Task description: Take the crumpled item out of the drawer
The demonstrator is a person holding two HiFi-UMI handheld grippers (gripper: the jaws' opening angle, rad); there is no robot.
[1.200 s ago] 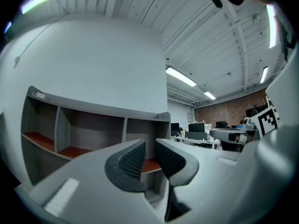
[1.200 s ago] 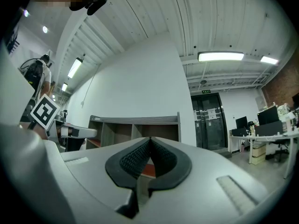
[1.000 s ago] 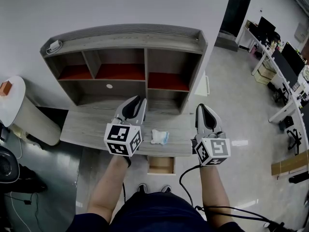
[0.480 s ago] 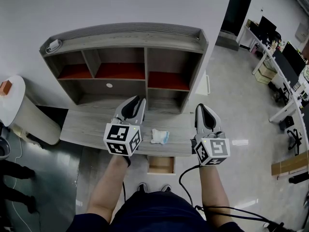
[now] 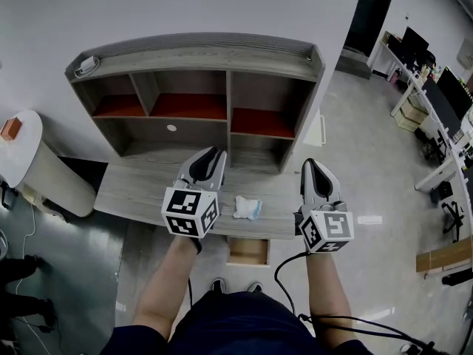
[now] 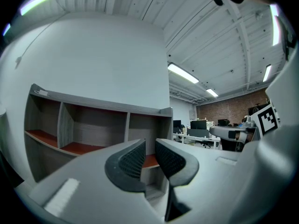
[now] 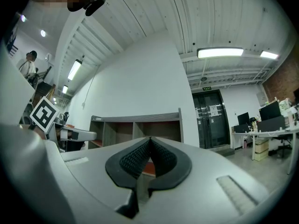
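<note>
Nearest to me, the person stands at the front edge of the counter, shoes just showing below it. Under that front edge, about midway along the counter, the drawer stands pulled out, its pale wooden inside open to view.

Above the counter's front edge hang the two tools. The left hand-held gripper is over the counter's middle, pointing towards the back. In its own view the ribbed pads sit a narrow slit apart with nothing between them. The right hand-held gripper hovers at the counter's right end. Its own view shows the pad tips pressed together and holding nothing.

The crumpled item, a white wad with a touch of blue, lies on the counter top between the two grippers, close to the front edge and directly above the pulled-out drawer. Neither gripper touches it.

At the back of the counter stands a grey shelf unit with red-floored compartments. Left of the counter is a round white table. Far off to the counter's right, desks with monitors line the room.
</note>
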